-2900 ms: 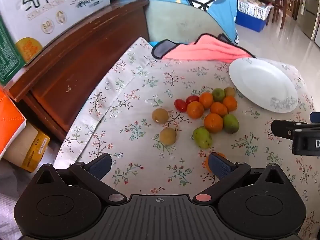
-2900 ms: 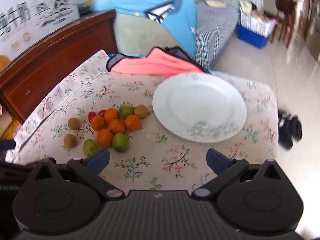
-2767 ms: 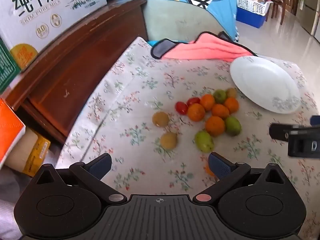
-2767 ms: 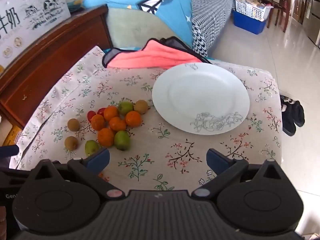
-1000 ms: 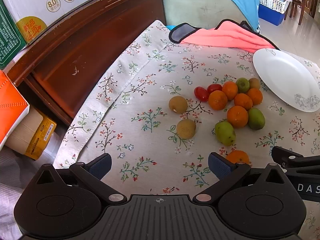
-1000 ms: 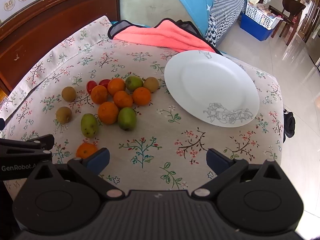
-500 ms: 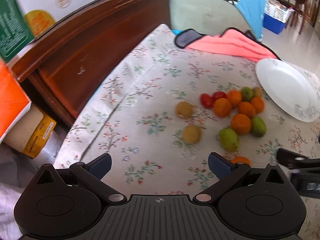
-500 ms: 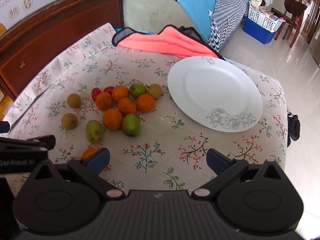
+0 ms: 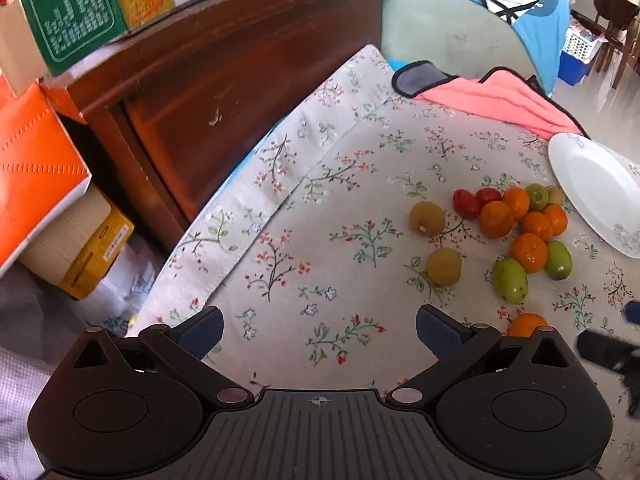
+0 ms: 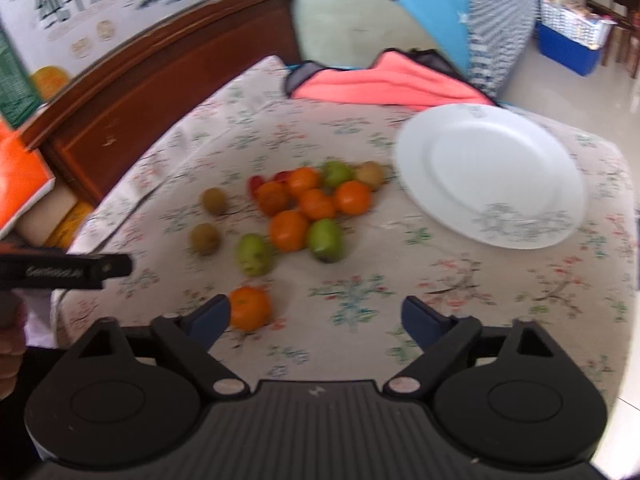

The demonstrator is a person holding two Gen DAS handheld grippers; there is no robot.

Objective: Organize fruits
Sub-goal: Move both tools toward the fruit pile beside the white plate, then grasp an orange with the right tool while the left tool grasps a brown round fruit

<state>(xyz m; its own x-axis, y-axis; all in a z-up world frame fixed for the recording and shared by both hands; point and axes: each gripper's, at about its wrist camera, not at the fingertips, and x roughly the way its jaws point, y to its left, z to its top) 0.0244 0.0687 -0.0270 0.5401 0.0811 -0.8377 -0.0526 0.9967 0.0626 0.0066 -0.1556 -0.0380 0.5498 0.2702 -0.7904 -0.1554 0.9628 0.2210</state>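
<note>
while both grippers hang wide open and empty, the stray orange (image 10: 250, 308) touches the right gripper's (image 10: 316, 316) left finger, nearer than the left gripper (image 9: 320, 326).

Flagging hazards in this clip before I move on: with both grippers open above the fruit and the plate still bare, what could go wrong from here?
The lone orange sits right beside the right gripper's left finger; a sideways nudge could roll it away.

The clustered oranges touch the green fruits, so grabbing one may scatter the others.

The white plate lies near the table's far edge; a push might shift it toward the floor.
</note>
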